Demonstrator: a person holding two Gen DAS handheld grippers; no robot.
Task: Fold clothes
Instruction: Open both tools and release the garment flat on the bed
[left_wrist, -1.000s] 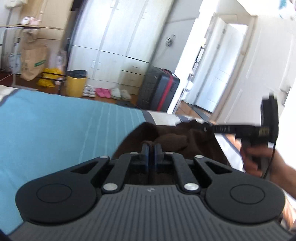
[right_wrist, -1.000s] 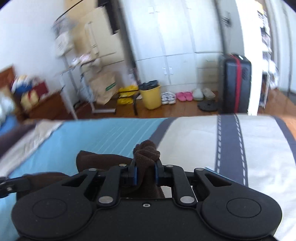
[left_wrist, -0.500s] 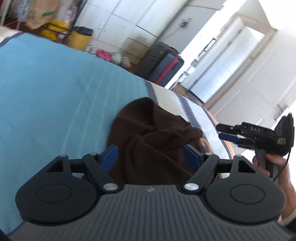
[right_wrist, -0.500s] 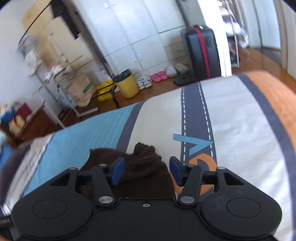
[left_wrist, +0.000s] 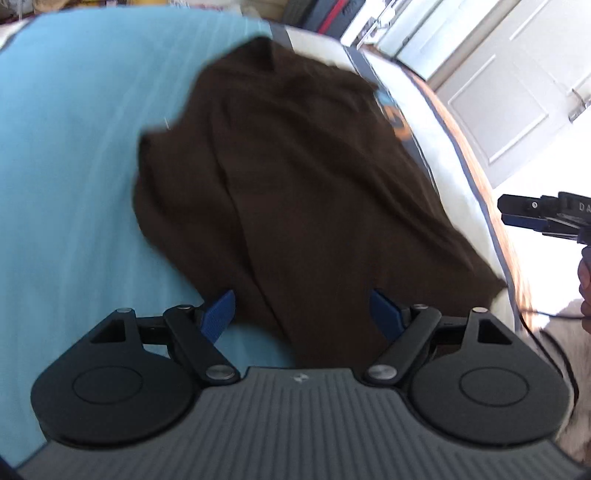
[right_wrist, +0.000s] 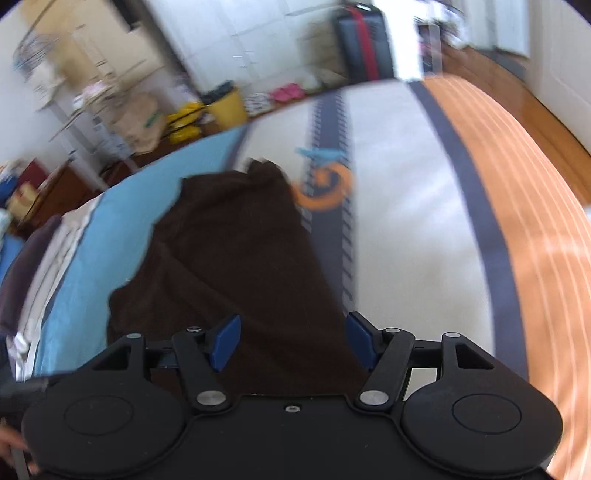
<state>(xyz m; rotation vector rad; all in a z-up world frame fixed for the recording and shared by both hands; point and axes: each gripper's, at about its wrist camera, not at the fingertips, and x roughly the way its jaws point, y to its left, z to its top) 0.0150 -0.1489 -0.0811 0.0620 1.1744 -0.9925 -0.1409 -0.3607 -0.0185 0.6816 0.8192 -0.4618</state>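
A dark brown garment (left_wrist: 295, 177) lies folded lengthwise on the bed, spanning the blue and cream stripes of the cover. My left gripper (left_wrist: 303, 314) hangs open above its near end, blue pads spread wide, nothing between them. In the right wrist view the same brown garment (right_wrist: 236, 266) stretches away from me. My right gripper (right_wrist: 291, 341) is open over its near edge and holds nothing. The right gripper (left_wrist: 517, 214) also shows at the right edge of the left wrist view, held by a hand.
The bed cover (right_wrist: 406, 206) has blue, cream, navy and orange stripes. Beyond the bed stand white wardrobes, a black and red suitcase (right_wrist: 364, 40), a yellow bin (right_wrist: 229, 107), shoes and a paper bag (right_wrist: 142, 122). A white door (left_wrist: 491, 92) is to the right.
Both grippers let go of the brown garment, opened wide and drew back and up. The garment now lies flat on the bed instead of being bunched in the fingers.
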